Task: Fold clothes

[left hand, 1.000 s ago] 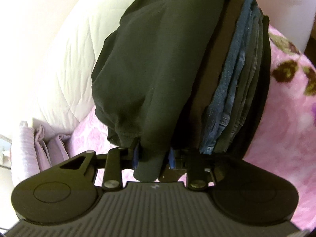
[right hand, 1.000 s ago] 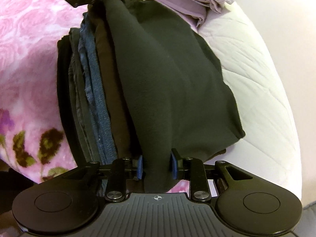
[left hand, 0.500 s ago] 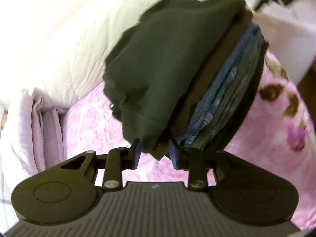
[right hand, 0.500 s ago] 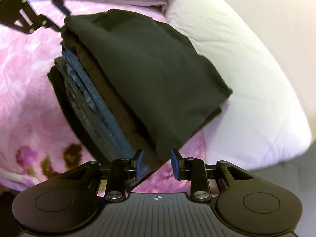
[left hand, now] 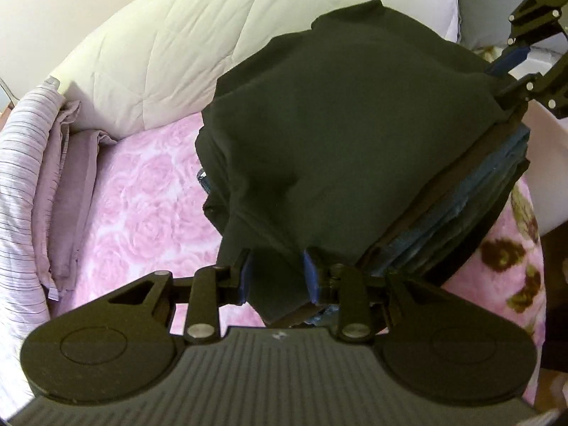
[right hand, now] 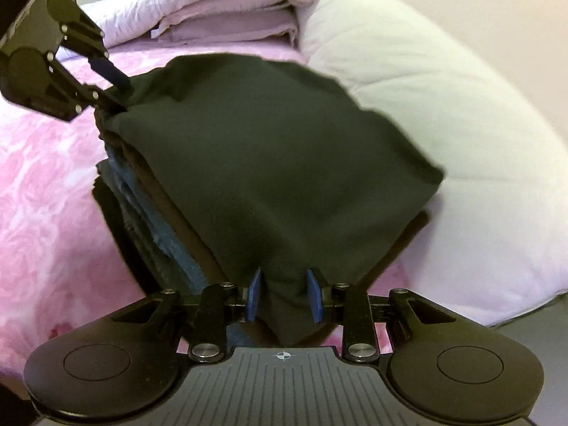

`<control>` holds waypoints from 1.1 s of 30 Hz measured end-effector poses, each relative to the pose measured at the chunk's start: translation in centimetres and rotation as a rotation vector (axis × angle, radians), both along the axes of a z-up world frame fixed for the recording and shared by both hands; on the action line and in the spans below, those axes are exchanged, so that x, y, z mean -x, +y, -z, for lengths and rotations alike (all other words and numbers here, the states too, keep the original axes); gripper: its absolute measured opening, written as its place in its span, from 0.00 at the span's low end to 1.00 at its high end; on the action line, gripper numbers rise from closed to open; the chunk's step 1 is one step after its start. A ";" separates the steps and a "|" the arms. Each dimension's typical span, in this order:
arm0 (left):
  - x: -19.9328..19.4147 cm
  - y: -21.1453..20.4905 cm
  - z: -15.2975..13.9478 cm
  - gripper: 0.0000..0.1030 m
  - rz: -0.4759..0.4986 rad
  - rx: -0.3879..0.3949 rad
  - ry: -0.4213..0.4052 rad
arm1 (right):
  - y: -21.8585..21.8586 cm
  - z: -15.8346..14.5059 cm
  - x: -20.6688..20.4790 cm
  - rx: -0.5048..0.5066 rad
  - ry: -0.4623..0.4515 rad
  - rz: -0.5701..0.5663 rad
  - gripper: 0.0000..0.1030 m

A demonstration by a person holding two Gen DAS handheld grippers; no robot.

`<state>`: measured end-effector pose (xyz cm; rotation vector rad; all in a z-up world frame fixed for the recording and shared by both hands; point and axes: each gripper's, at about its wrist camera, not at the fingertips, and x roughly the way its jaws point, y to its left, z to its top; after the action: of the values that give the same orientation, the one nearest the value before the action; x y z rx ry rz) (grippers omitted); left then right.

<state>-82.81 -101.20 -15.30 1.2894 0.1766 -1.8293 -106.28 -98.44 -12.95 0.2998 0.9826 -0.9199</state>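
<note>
A dark green-black garment (left hand: 348,124) lies spread over a stack of folded clothes (left hand: 461,220), with brown and blue denim layers showing at its edge. My left gripper (left hand: 277,277) is shut on one near corner of the garment. The right gripper (right hand: 284,298) is shut on the opposite corner of the same garment (right hand: 277,163), above the stack (right hand: 167,238). Each gripper shows in the other's view: the right gripper (left hand: 504,74) at the far corner, the left gripper (right hand: 119,94) at the upper left.
The stack rests on a pink rose-patterned blanket (left hand: 142,195). A white quilted duvet (left hand: 159,53) bulges just behind it. Folded lilac and striped linens (left hand: 35,177) are piled at the bed's end. In the right wrist view the duvet (right hand: 443,106) fills the right side.
Both wrist views have rolled level and drawn back. The garment, which hung steeply, now lies flatter across the top of the stack. Both grippers keep their hold.
</note>
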 end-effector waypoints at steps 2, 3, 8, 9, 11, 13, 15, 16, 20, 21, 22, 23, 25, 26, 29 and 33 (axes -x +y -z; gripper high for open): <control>0.1 0.1 -0.7 0.26 -0.033 0.000 0.002 | 0.2 -0.2 0.3 -0.008 -0.009 0.008 0.29; 0.0 0.2 -1.2 0.28 -0.055 0.000 0.007 | 0.4 -0.3 0.4 -0.011 -0.012 0.015 0.29; -1.2 2.3 -3.3 0.49 -0.189 0.009 0.061 | 1.5 -1.1 1.0 -0.023 -0.025 0.058 0.38; -1.5 3.0 -3.7 0.56 -0.227 0.003 0.088 | 2.0 -1.4 1.1 -0.026 -0.029 0.080 0.40; -2.0 4.4 -4.4 0.66 -0.283 -0.016 0.145 | 3.3 -2.1 1.3 -0.027 -0.044 0.133 0.52; -2.5 6.0 -5.1 0.72 -0.323 -0.033 0.212 | 5.0 -3.0 1.3 -0.016 -0.069 0.207 0.63; -3.0 7.7 -5.7 0.81 -0.344 -0.040 0.269 | 6.9 -4.1 1.3 -0.002 -0.098 0.276 0.69; -3.2 8.5 -6.0 0.84 -0.347 -0.042 0.296 | 8.0 -4.5 1.0 0.007 -0.111 0.314 0.72; -4.7 12.4 -7.5 0.87 -0.324 -0.063 0.371 | 12.8 -6.2 -0.5 0.034 -0.174 0.450 0.75; -5.1 13.5 -8.0 0.90 -0.311 -0.059 0.379 | 14.0 -6.6 -1.1 0.034 -0.193 0.477 0.75; -5.5 14.6 -8.2 0.91 -0.304 -0.054 0.379 | 15.0 -7.1 -1.5 0.031 -0.206 0.498 0.75; -5.9 15.6 -8.6 0.91 -0.301 -0.053 0.384 | 16.2 -7.6 -2.0 0.028 -0.214 0.519 0.75; -6.8 17.6 -9.2 0.93 -0.304 -0.059 0.404 | 18.3 -8.6 -3.1 0.031 -0.228 0.548 0.76; -7.2 18.3 -9.3 0.93 -0.311 -0.069 0.404 | 19.4 -9.1 -3.7 0.034 -0.232 0.559 0.76; -8.0 20.2 -9.8 0.93 -0.348 -0.105 0.416 | 21.4 -10.4 -4.7 0.038 -0.238 0.584 0.77; -8.7 22.0 -10.7 0.92 -0.385 -0.142 0.446 | 23.3 -11.8 -5.5 0.041 -0.246 0.601 0.77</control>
<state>-74.15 -79.20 -4.63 0.8446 0.7547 -1.7588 -100.74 -75.18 -1.20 0.6795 0.6485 -1.4062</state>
